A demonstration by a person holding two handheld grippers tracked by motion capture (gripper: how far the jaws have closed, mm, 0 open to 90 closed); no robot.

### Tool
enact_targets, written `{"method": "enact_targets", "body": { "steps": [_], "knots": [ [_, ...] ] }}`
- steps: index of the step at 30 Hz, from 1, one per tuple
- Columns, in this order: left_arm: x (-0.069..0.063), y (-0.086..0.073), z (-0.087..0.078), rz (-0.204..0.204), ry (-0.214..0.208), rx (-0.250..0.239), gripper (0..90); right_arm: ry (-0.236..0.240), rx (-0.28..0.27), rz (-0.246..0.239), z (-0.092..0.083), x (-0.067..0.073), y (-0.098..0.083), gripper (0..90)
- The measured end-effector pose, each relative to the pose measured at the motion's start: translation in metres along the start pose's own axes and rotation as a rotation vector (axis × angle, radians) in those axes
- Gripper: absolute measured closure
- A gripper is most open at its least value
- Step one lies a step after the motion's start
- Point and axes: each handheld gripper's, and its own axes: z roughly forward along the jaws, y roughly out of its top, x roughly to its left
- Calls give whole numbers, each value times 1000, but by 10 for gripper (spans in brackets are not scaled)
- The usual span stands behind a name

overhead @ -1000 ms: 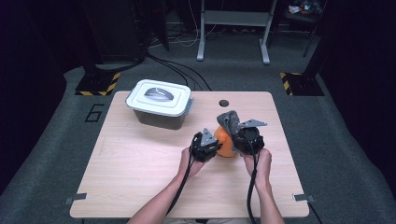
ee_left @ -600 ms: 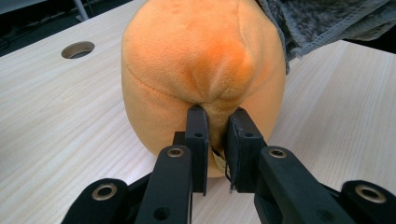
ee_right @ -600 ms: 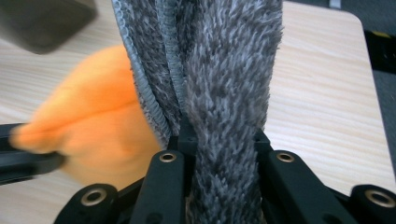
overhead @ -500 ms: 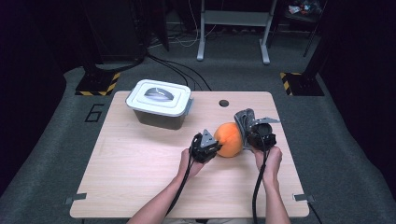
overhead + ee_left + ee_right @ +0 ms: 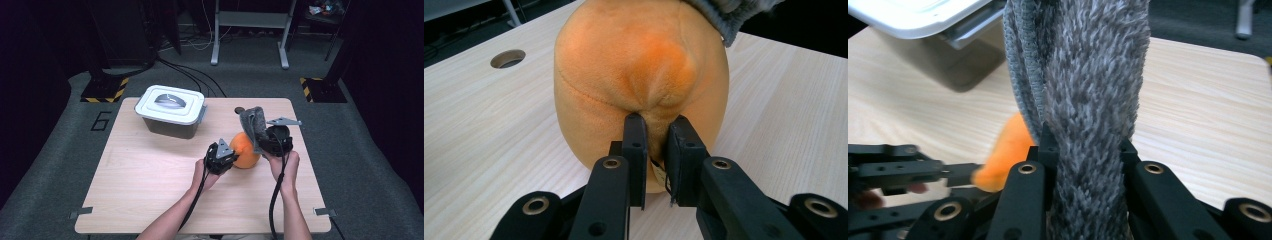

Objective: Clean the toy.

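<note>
We have the orange plush toy (image 5: 245,150) sitting on the table (image 5: 150,185), well in front of the lidded plastic box (image 5: 172,110) and off to its right. Our left gripper (image 5: 657,137) has its jaws pressed together on a small fold of the toy's fabric low on its near side. Our right gripper (image 5: 1083,145) is clamped on a grey furry cloth (image 5: 1088,100), lifted just above and to the right of the toy, farther from the box.

Now, the risks. That left pinch is shallow, only a tuck of plush by the label, so if we tug sideways the fabric could slip out and the toy would roll away. The cloth looks bunched and twisted in the right jaws; if we pull it up hard while any part of it touches the toy, we may drag the toy along or tip it. And the two grippers sit close together, so a careless swing could knock one into the other.
</note>
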Motion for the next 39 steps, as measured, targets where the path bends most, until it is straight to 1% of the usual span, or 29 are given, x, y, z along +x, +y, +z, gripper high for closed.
{"method": "enact_targets", "body": {
  "steps": [2,5,6,7,8,10,12,14,16,19,23,25,28,30,33,34,35,36,38,39],
  "knots": [
    [0,0,0,6,4,-1,798,23,16,-16,7,7,2,746],
    [0,1,0,15,13,3,798,60,51,-27,17,17,3,746],
    [0,1,0,17,16,3,798,73,74,-33,22,20,2,745],
    [0,1,0,21,18,6,798,79,80,-41,24,21,2,746],
    [-2,1,0,15,17,8,798,81,91,-39,27,23,2,746],
    [-2,1,0,26,23,12,798,86,113,-44,33,24,2,746],
    [-3,1,1,24,28,6,799,83,120,-49,35,24,2,746],
    [-4,1,2,21,30,2,800,76,136,-66,37,23,4,746],
    [-5,1,2,21,25,5,801,53,142,-69,37,24,5,747],
    [-5,1,2,22,31,0,804,26,142,-83,38,25,6,747],
    [-5,1,2,31,30,1,806,-8,139,-80,38,21,9,747],
    [-5,1,2,43,28,8,806,-18,137,-72,38,17,10,747],
    [-6,1,2,36,21,8,807,-48,131,-56,38,10,12,747],
    [-6,1,1,35,15,11,807,-85,126,-49,37,4,12,747],
    [-6,2,1,48,17,15,807,-129,112,-26,38,-7,12,748],
    [-7,2,1,44,17,13,807,-140,109,-9,38,-11,12,748],
    [-7,1,1,44,16,12,807,-153,114,-10,39,-15,11,748],
    [-8,1,1,40,18,7,807,-162,114,1,39,-18,11,747],
    [-8,2,1,44,18,7,807,-162,109,10,39,-22,11,747],
    [-8,1,1,44,18,7,807,-164,103,7,38,-22,11,747]
  ]
}}
